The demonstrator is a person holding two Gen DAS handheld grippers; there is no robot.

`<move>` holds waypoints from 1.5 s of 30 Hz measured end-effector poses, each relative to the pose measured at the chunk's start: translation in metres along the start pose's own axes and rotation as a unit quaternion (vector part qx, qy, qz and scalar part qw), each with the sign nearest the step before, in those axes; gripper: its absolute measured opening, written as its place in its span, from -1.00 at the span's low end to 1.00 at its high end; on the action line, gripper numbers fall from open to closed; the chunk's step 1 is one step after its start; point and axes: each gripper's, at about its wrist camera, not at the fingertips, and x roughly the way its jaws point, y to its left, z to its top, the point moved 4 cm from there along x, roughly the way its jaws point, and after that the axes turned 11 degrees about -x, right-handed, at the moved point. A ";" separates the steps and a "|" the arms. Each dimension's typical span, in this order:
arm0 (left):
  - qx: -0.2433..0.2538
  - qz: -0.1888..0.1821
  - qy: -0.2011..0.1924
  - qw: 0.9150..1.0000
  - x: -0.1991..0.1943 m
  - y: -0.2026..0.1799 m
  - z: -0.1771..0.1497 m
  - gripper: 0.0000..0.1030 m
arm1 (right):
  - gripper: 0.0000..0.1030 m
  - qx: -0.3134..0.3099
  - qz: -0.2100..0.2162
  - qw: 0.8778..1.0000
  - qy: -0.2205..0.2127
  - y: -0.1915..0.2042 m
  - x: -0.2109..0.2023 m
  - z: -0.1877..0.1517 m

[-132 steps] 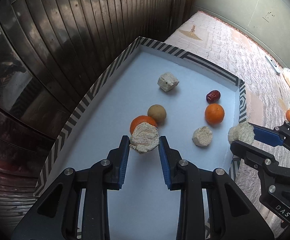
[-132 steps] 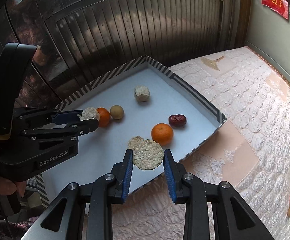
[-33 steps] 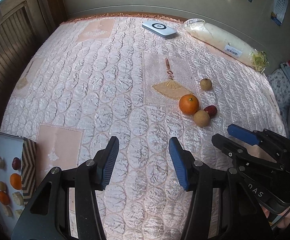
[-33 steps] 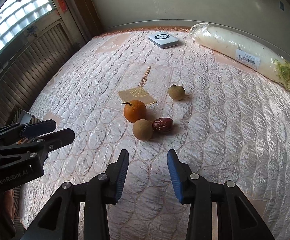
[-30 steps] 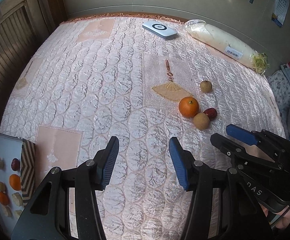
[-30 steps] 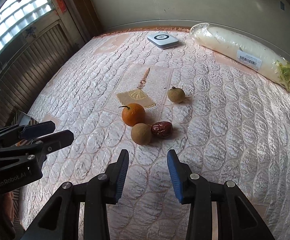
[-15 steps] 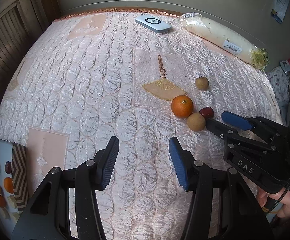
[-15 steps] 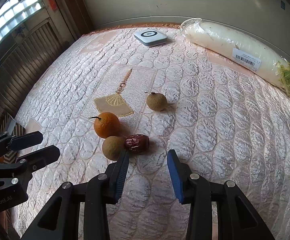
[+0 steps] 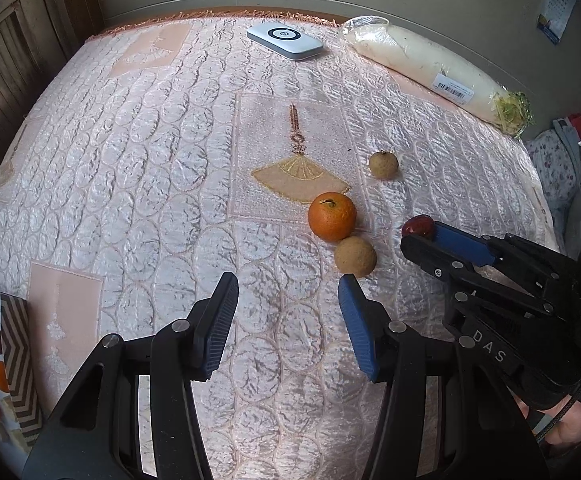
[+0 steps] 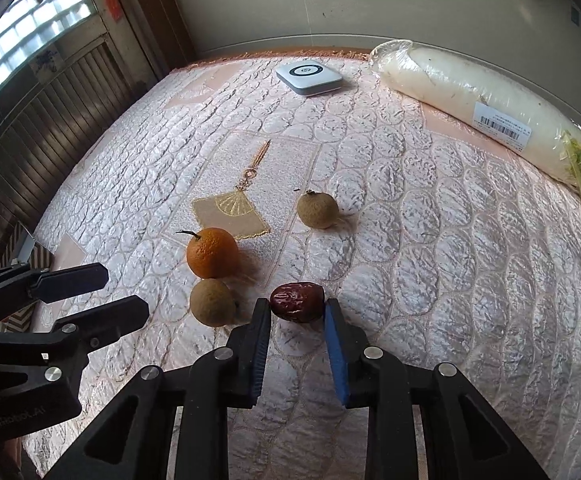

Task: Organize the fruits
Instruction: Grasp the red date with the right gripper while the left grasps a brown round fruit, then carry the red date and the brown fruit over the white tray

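Observation:
On the pink quilted cloth lie an orange (image 9: 332,216) (image 10: 212,253), a near brown round fruit (image 9: 355,257) (image 10: 212,302), a far brown round fruit (image 9: 383,165) (image 10: 317,210) and a red date (image 10: 297,302) (image 9: 417,226). My right gripper (image 10: 297,309) is open, its fingertips at either side of the date, which rests on the cloth. It shows in the left wrist view (image 9: 422,240). My left gripper (image 9: 288,284) is open and empty, just short of the near brown fruit. It shows at the left of the right wrist view (image 10: 124,290).
A white box (image 9: 18,364) with a striped rim holds fruit at the far left edge. A white flat device (image 9: 285,42) and a wrapped white radish (image 9: 434,68) lie at the back of the cloth. Wooden slats stand to the left.
Both grippers have moved forward toward the fruit cluster. The right gripper's fingers have come to either side of the red date. Much earlier, both let go of pieces at the box.

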 end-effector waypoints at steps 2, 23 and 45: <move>0.004 -0.008 0.003 1.000 0.003 -0.007 0.000 0.02 | -0.50 0.014 0.002 1.000 -0.005 -0.006 -0.007 -0.003; 0.003 -0.034 0.006 0.999 0.019 -0.024 -0.004 -0.50 | -0.50 0.034 0.002 0.999 -0.009 -0.012 -0.029 -0.023; -0.043 0.026 -0.046 0.998 -0.059 0.088 -0.039 -0.50 | -0.50 -0.051 0.052 0.997 -0.003 0.109 -0.029 -0.009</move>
